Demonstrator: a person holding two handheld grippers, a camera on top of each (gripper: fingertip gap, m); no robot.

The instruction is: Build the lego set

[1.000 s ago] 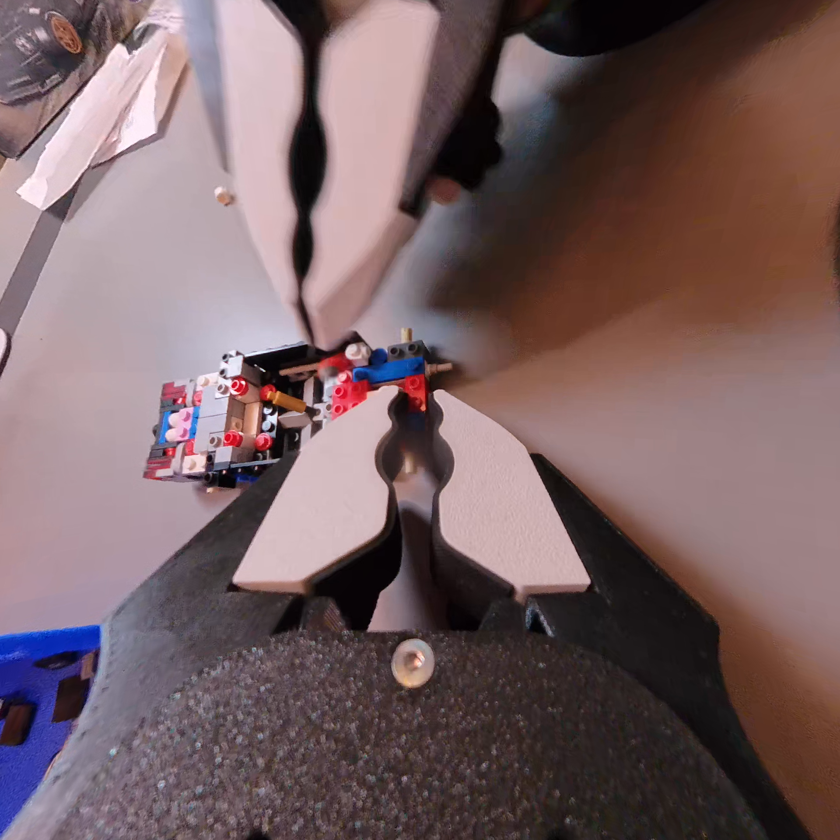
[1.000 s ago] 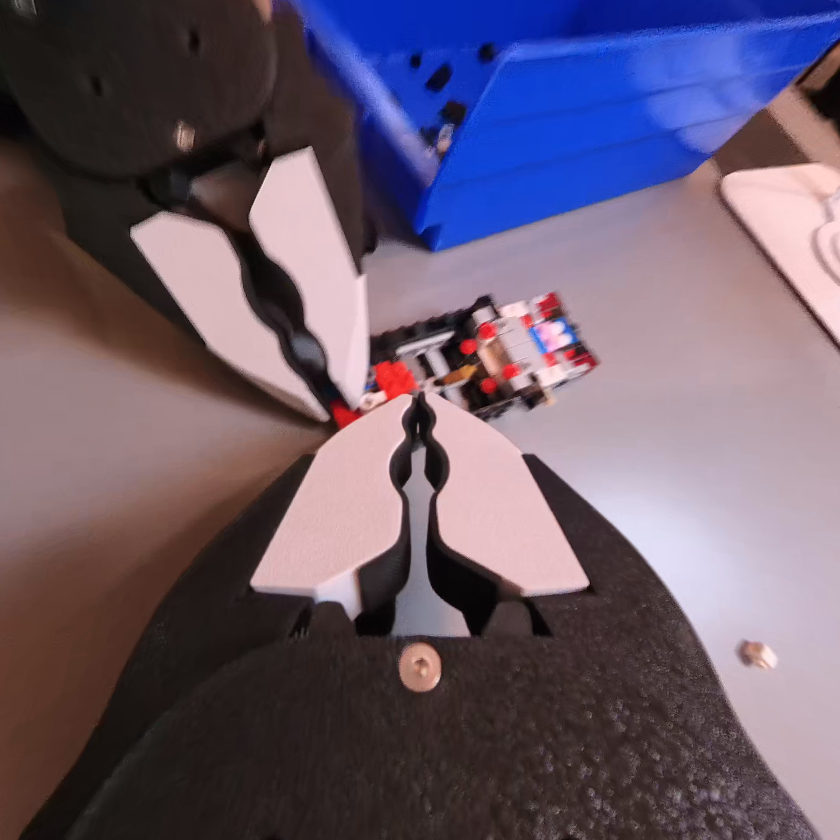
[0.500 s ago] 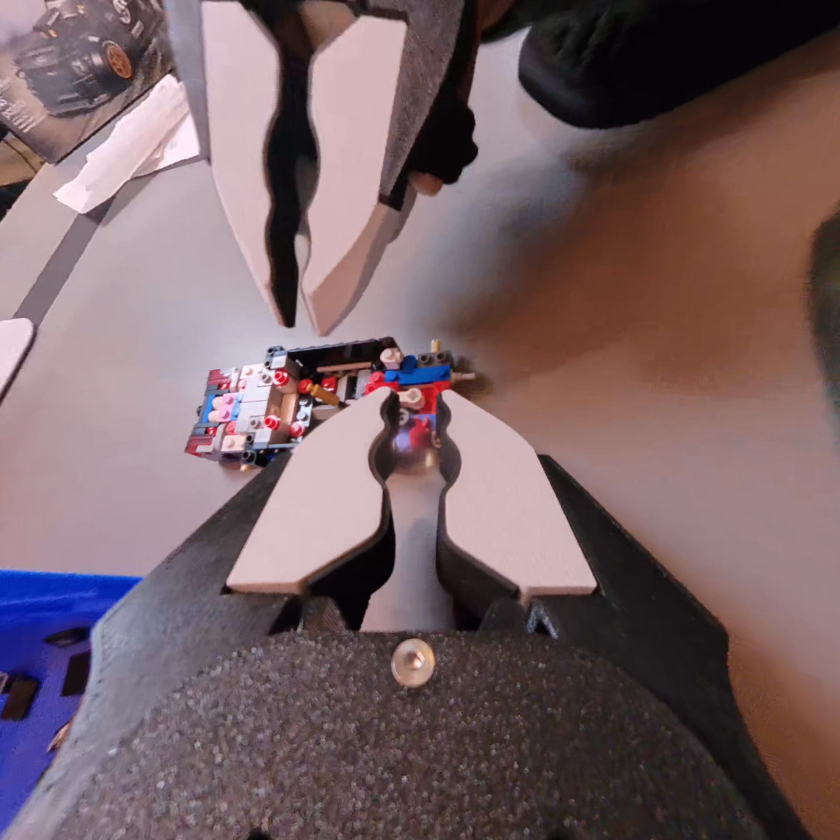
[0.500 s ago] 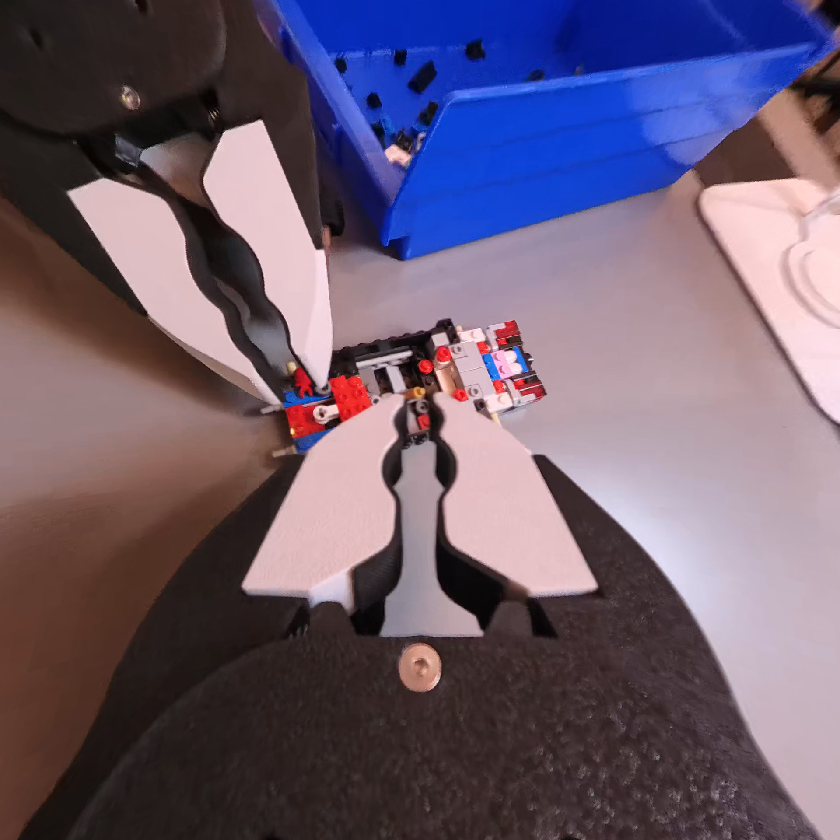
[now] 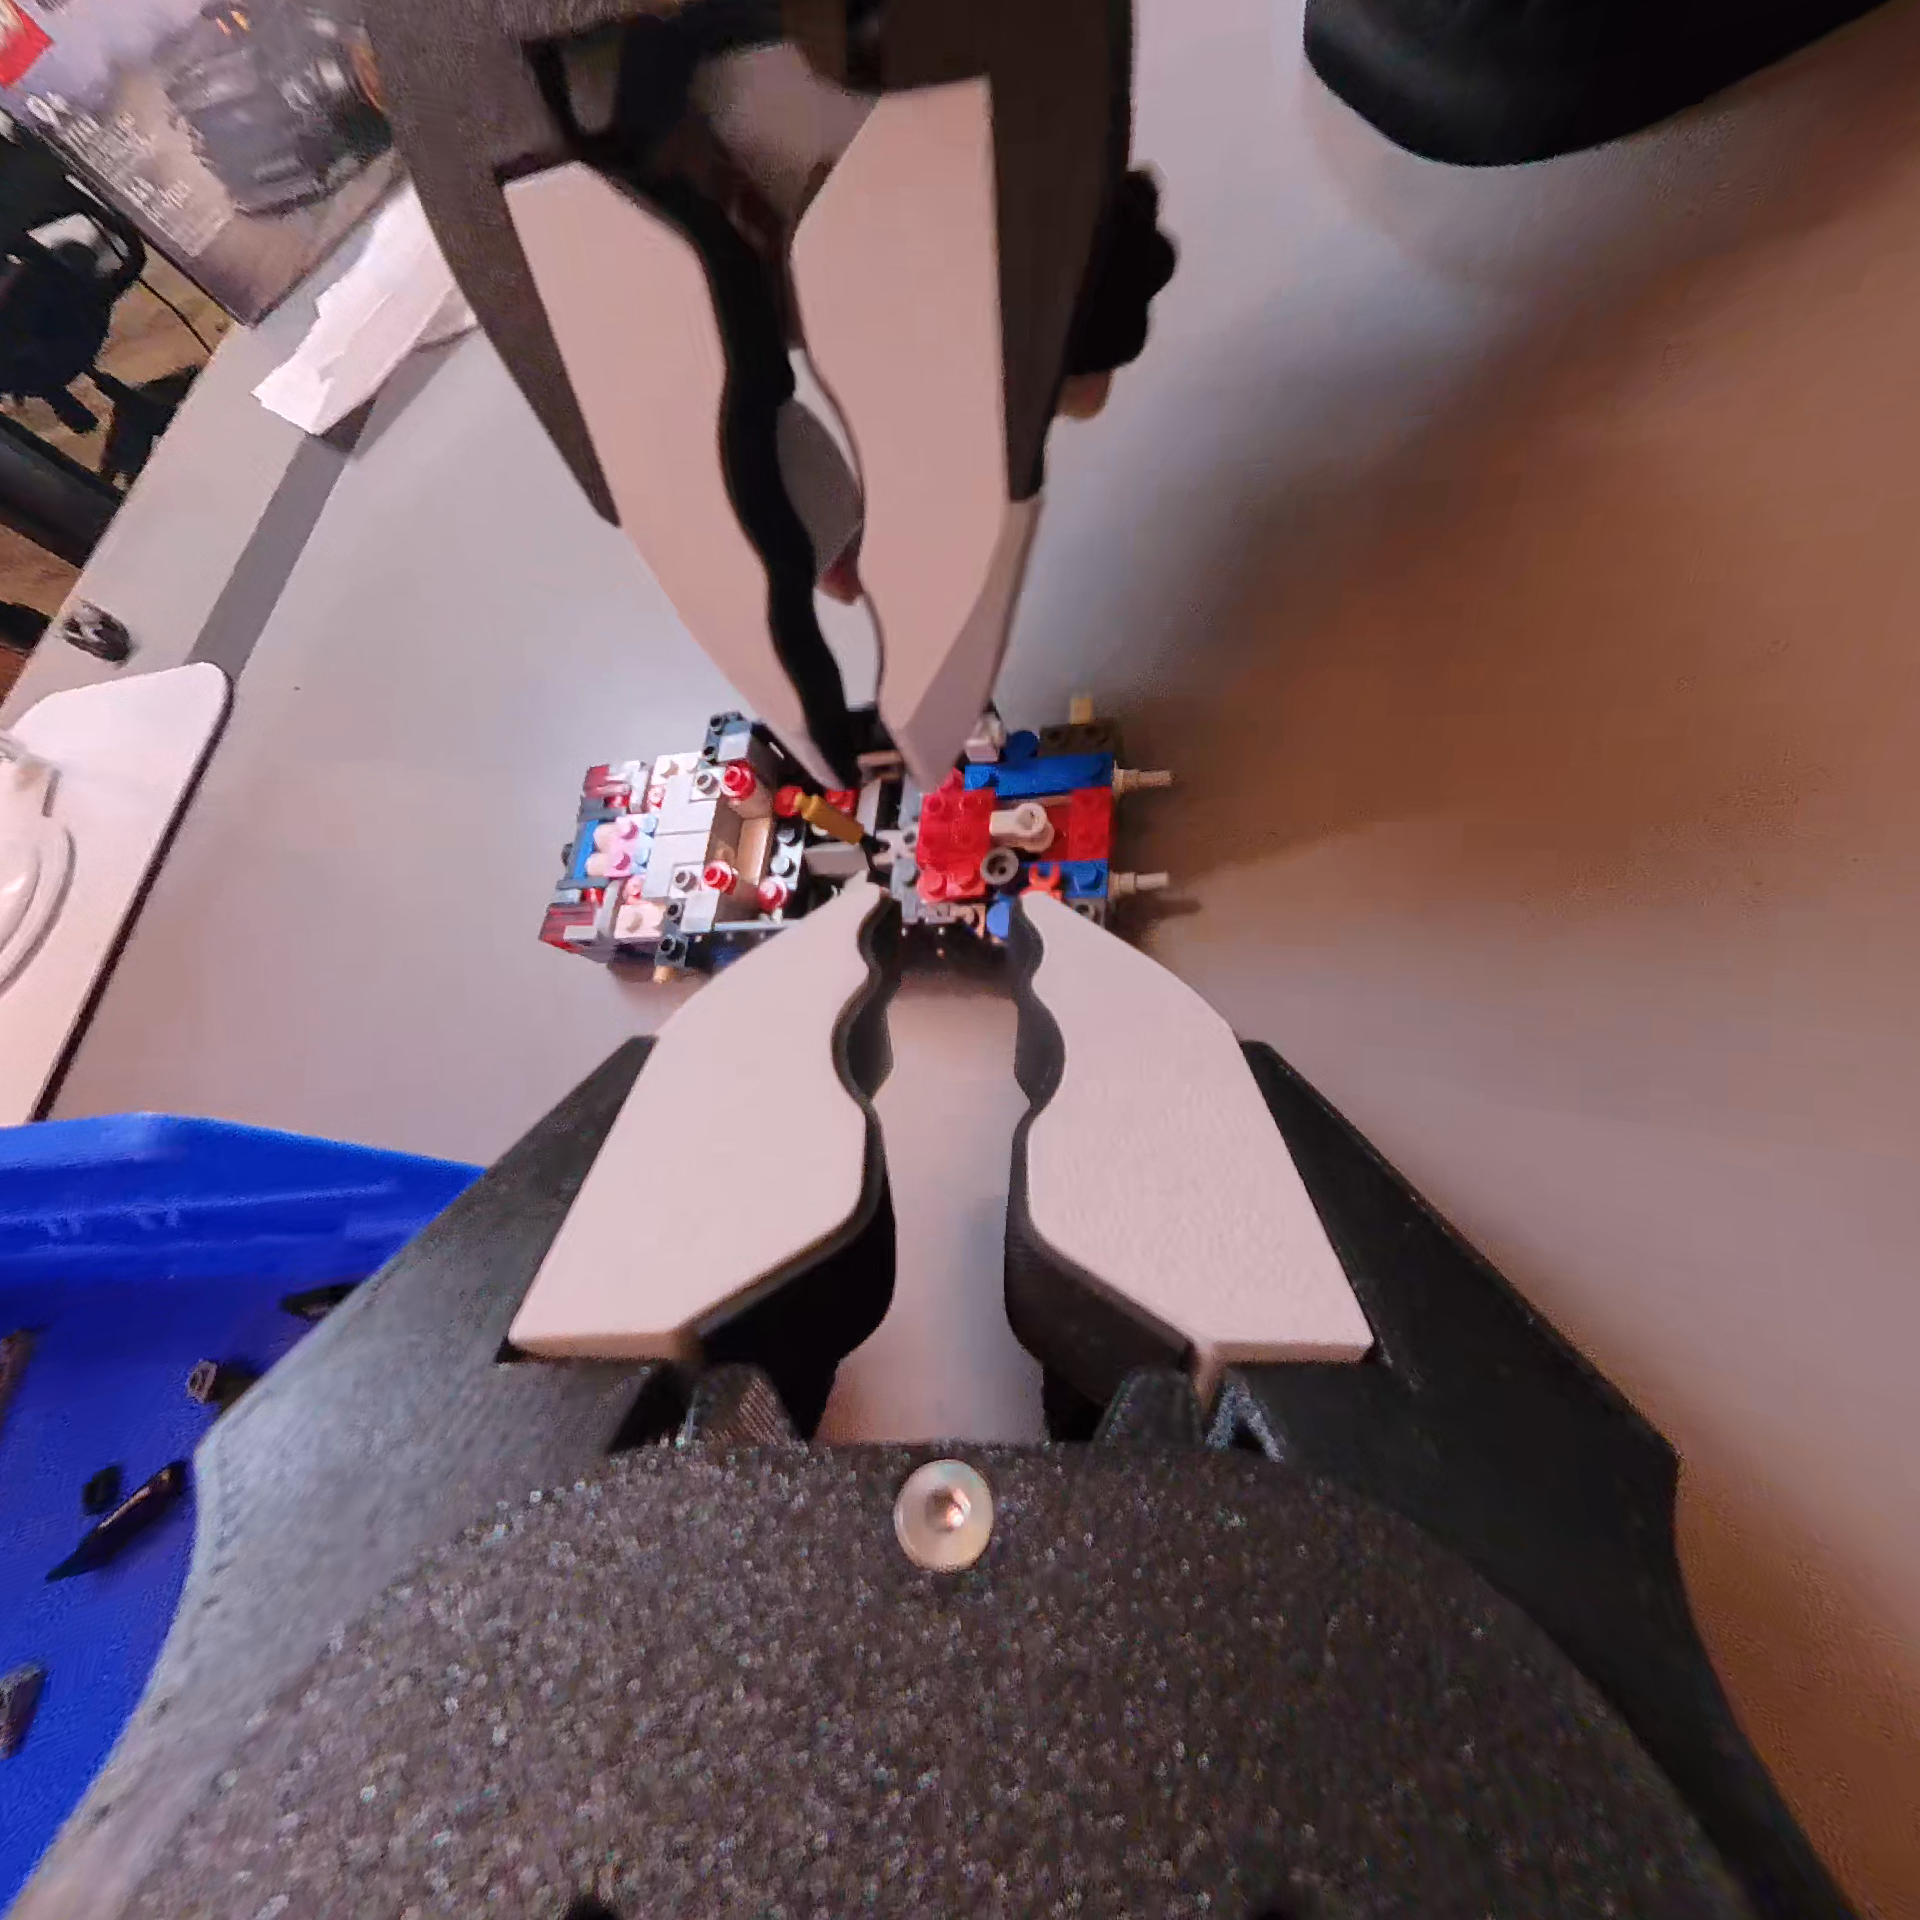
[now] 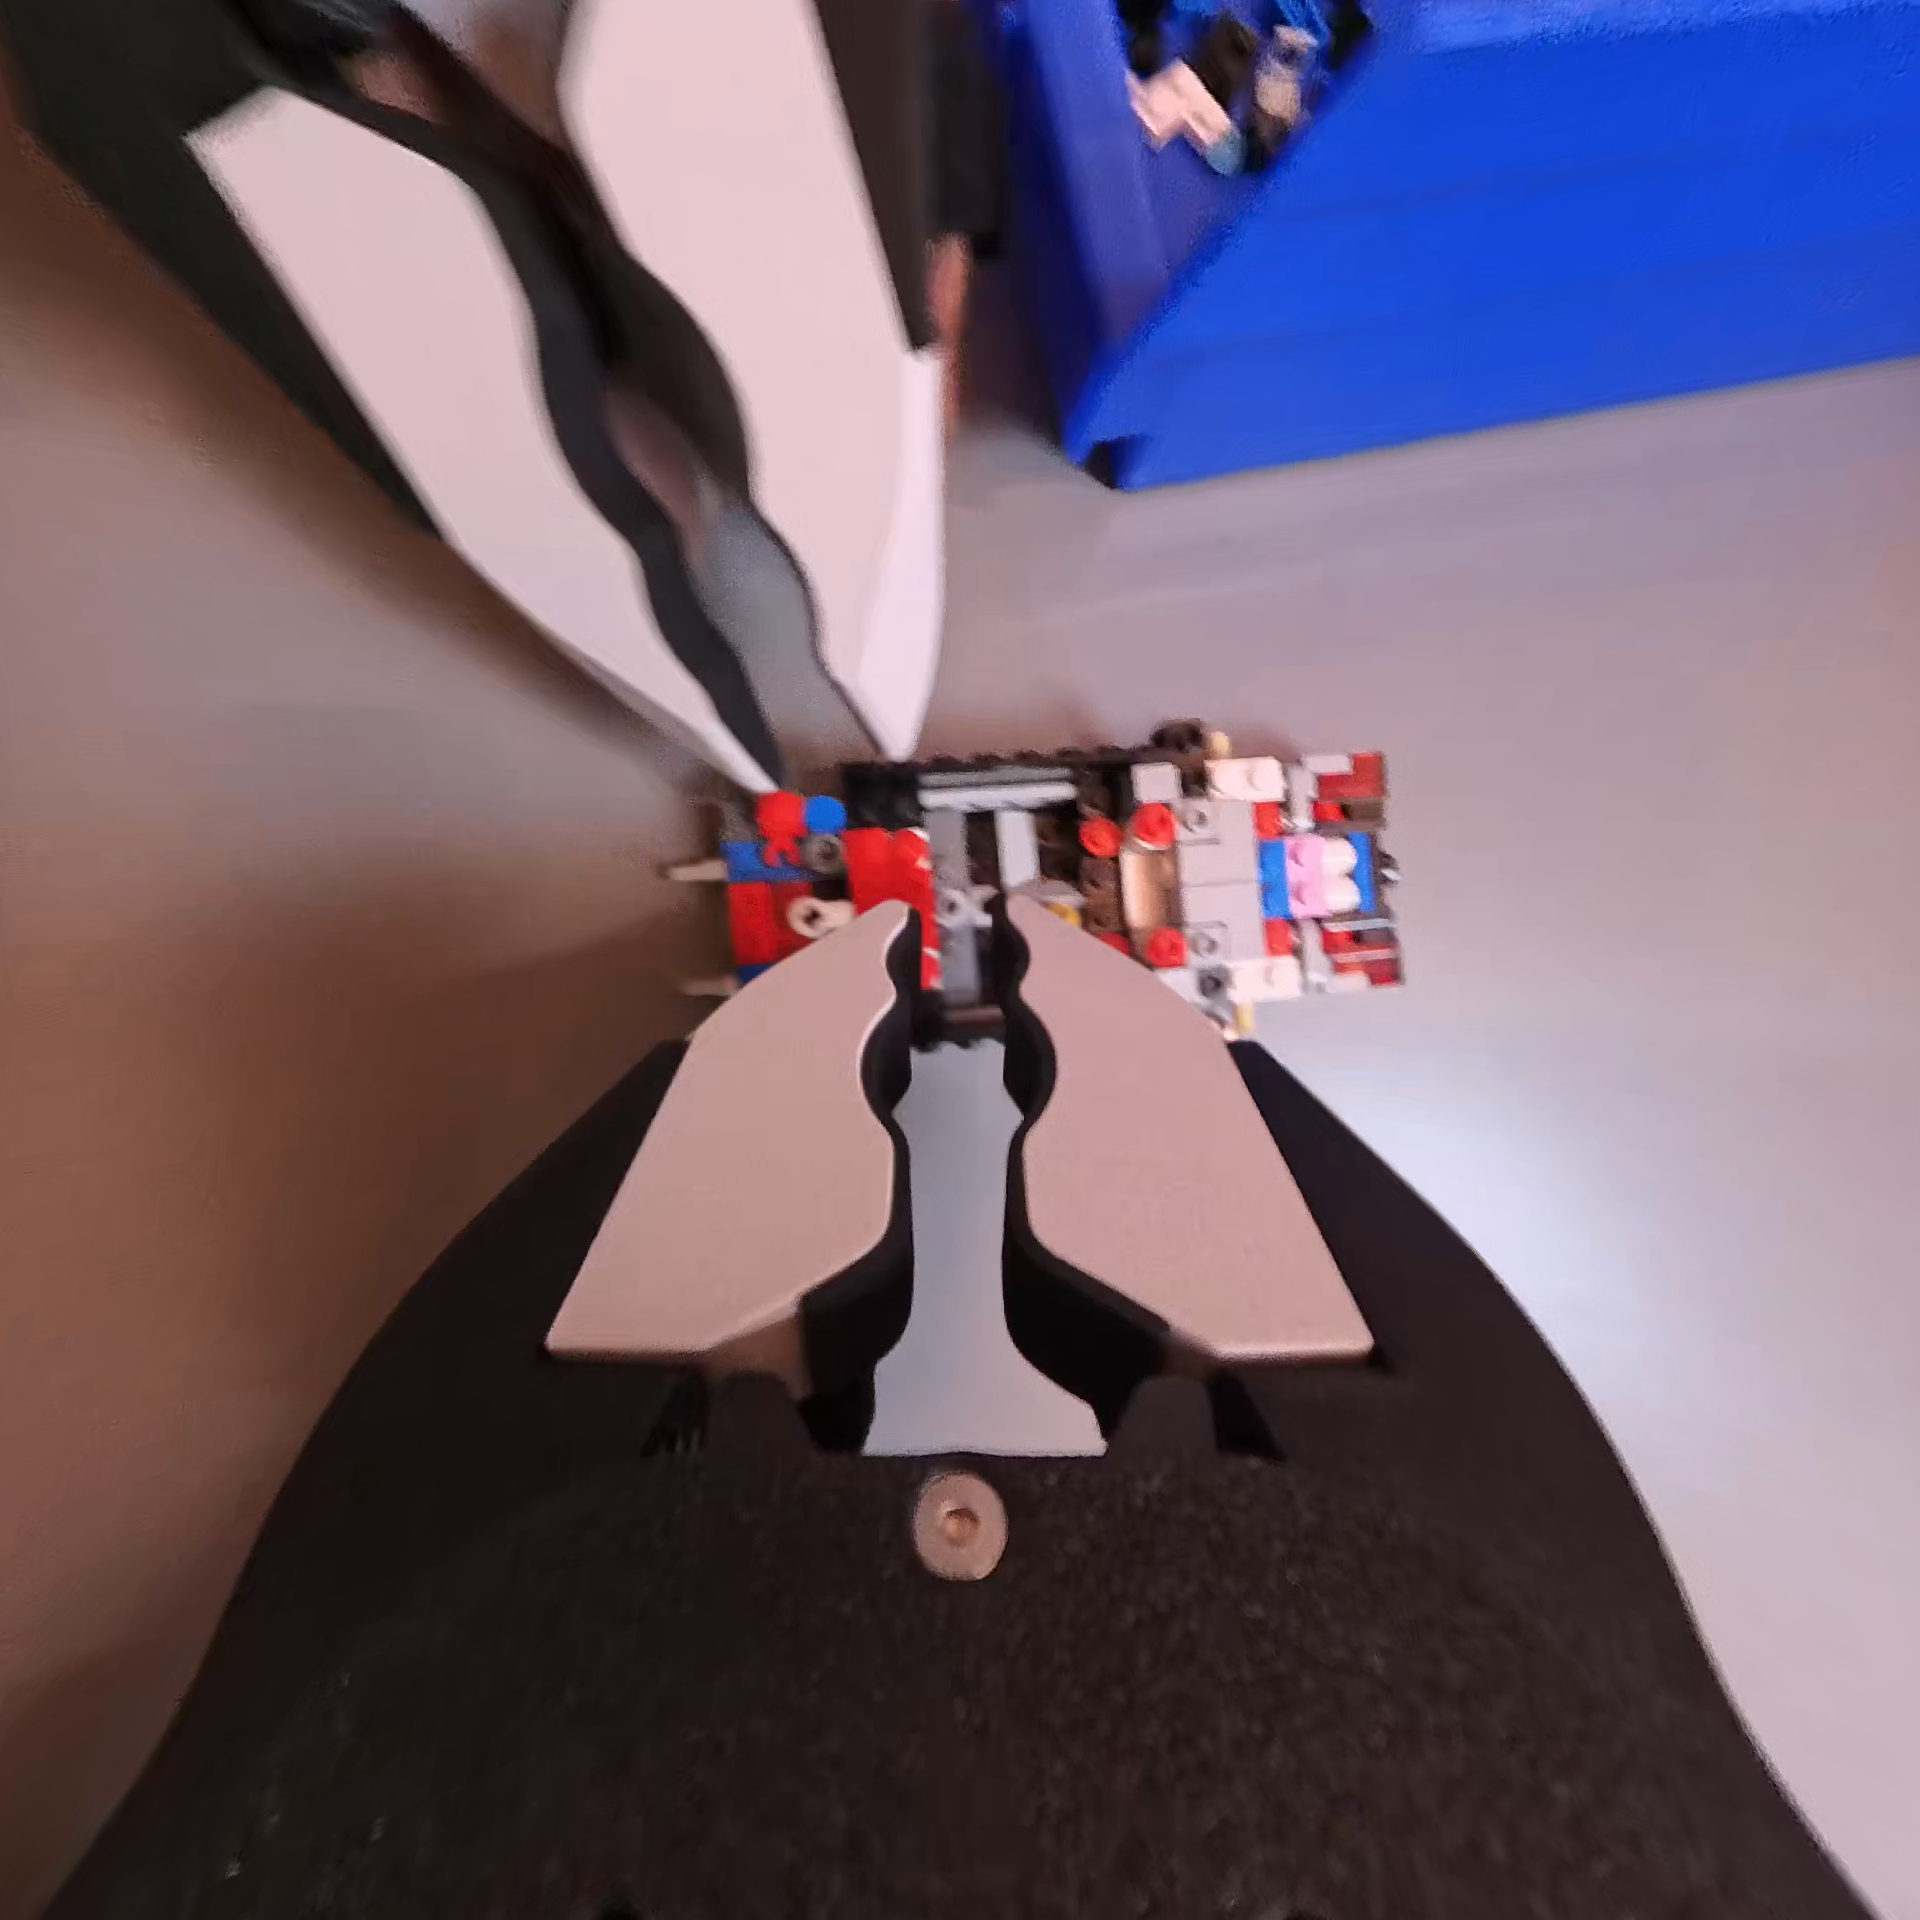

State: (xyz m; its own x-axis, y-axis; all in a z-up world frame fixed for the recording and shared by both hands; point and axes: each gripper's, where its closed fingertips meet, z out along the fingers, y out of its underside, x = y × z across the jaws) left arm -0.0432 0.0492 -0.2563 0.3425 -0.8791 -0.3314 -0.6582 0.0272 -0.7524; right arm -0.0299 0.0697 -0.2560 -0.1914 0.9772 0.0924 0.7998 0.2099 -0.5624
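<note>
Half-built lego model (image 5: 852, 842) sits on the bench (image 5: 416, 644), both tools spread and holding nothing, left tool (image 5: 948, 912) and right tool (image 6: 954, 914) at its middle; a skewed push could pop bricks loose.

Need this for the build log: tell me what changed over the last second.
Both claws opened slightly. The right claw lifted, then dropped back onto the middle of the lego car, fingertips now apart. The left claw stayed at the car's red-and-blue end, holding nothing. The car kept its place on the table, beside the blue bin.
</note>
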